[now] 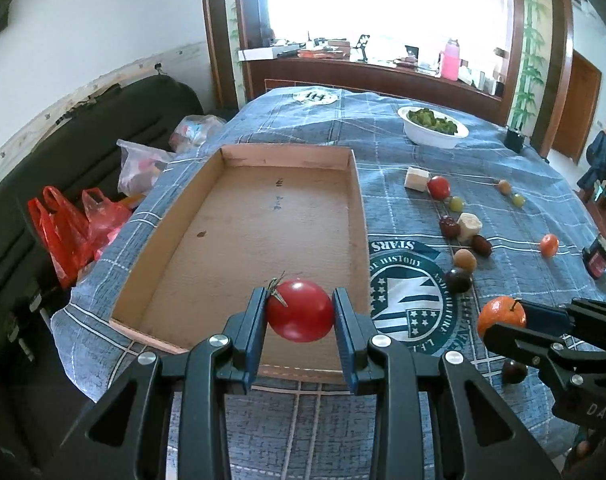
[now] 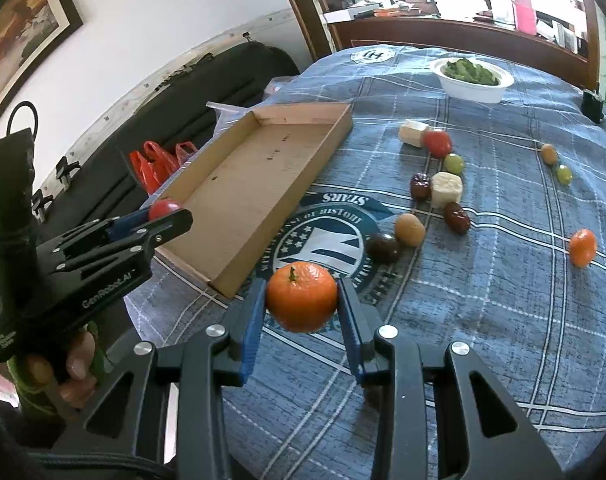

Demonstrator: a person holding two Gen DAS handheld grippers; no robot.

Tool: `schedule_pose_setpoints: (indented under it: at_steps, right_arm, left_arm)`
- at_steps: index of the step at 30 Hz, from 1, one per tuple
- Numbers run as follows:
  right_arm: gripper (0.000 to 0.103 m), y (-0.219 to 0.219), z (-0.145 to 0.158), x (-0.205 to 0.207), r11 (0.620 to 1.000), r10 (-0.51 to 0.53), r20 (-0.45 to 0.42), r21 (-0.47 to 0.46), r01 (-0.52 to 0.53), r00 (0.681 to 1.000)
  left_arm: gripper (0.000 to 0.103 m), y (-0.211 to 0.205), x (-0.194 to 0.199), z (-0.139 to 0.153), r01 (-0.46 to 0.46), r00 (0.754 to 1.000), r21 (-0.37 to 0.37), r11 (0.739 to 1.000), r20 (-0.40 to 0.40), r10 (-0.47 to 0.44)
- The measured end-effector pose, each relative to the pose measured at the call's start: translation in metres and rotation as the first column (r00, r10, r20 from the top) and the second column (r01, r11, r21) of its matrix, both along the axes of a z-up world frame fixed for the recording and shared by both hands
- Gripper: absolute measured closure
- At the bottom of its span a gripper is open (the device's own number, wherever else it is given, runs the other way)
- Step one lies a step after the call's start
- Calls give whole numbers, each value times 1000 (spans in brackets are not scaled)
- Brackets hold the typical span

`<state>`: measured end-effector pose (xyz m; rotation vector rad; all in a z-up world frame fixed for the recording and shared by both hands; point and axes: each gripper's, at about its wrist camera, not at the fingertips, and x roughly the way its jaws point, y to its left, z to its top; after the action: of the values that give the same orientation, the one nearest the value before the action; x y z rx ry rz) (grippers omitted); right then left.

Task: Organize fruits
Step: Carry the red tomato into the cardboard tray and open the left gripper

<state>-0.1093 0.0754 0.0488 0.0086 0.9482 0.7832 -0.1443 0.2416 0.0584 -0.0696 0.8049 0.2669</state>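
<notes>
Left tool: clamped on a red tomato, held above the near end of the cardboard tray.
Right tool: clamped on an orange mandarin (stem up), over the counter beside the tray.

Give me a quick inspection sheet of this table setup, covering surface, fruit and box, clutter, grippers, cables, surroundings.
Surface: table under a blue plaid cloth.
Job's things: cardboard box holds nothing; loose fruits and pale chunks lie on the cloth to its right.
Clutter: white bowl of greens; dark jar at the table edge.
Grippers: left gripper shut on a red tomato above the box's near end; right gripper shut on an orange mandarin over the cloth.
Cables: a loop at the left gripper's rear, seen from the right wrist.
Surroundings: dark sofa, red plastic bags, bright window.
</notes>
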Motion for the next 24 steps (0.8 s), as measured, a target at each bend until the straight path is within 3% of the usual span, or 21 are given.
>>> schedule_pose_setpoints:
  at_steps: [24]
  right_arm:
    - [65, 52, 6, -1, 994, 110, 4, 20, -110, 994]
  left_arm:
    - [71, 54, -1, -2, -100, 995, -16, 995, -10, 100]
